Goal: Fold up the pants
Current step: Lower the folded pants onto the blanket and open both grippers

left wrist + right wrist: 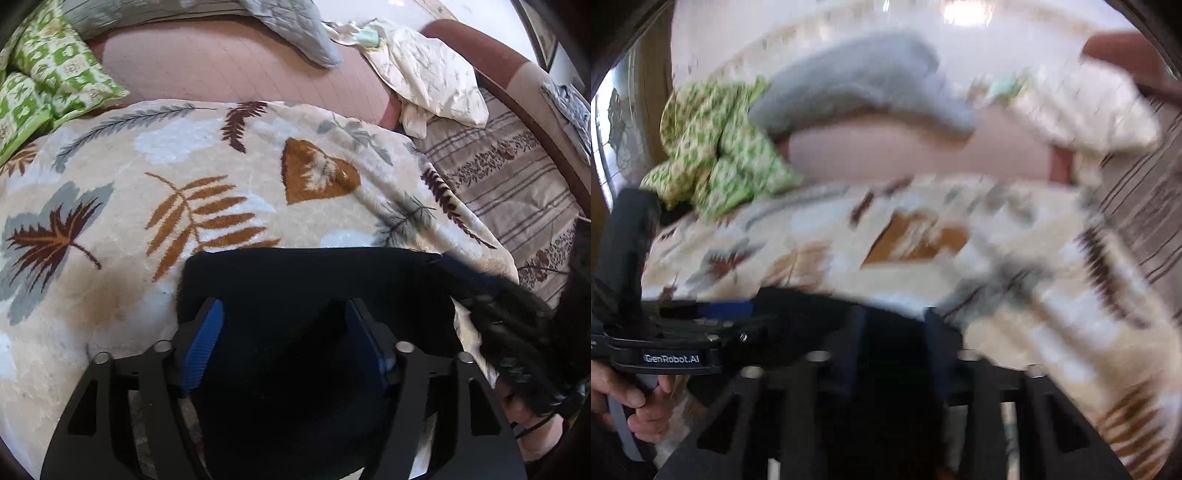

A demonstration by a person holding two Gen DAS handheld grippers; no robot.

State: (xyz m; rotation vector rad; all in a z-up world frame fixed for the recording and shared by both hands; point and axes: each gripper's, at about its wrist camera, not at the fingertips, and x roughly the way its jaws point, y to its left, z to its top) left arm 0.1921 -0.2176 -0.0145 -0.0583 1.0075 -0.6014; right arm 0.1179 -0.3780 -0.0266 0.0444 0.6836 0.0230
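The black pants (303, 280) lie folded on the leaf-patterned blanket (221, 177) near its front edge. My left gripper (284, 317) hangs over them with its blue pads (205, 343) wide apart and nothing between them. My right gripper shows blurred at the right edge of the left wrist view (517, 332), beside the pants' right edge. In the right wrist view, which is motion-blurred, my right gripper (895, 325) stands over the dark pants (886, 369) with a gap between its fingers. The left gripper (713, 310) shows at the left there.
Green patterned pillows (48, 81) lie at the back left, a grey quilt (288, 26) at the back and a crumpled white cloth (432, 77) at the back right. A striped sheet (517, 192) covers the sofa to the right.
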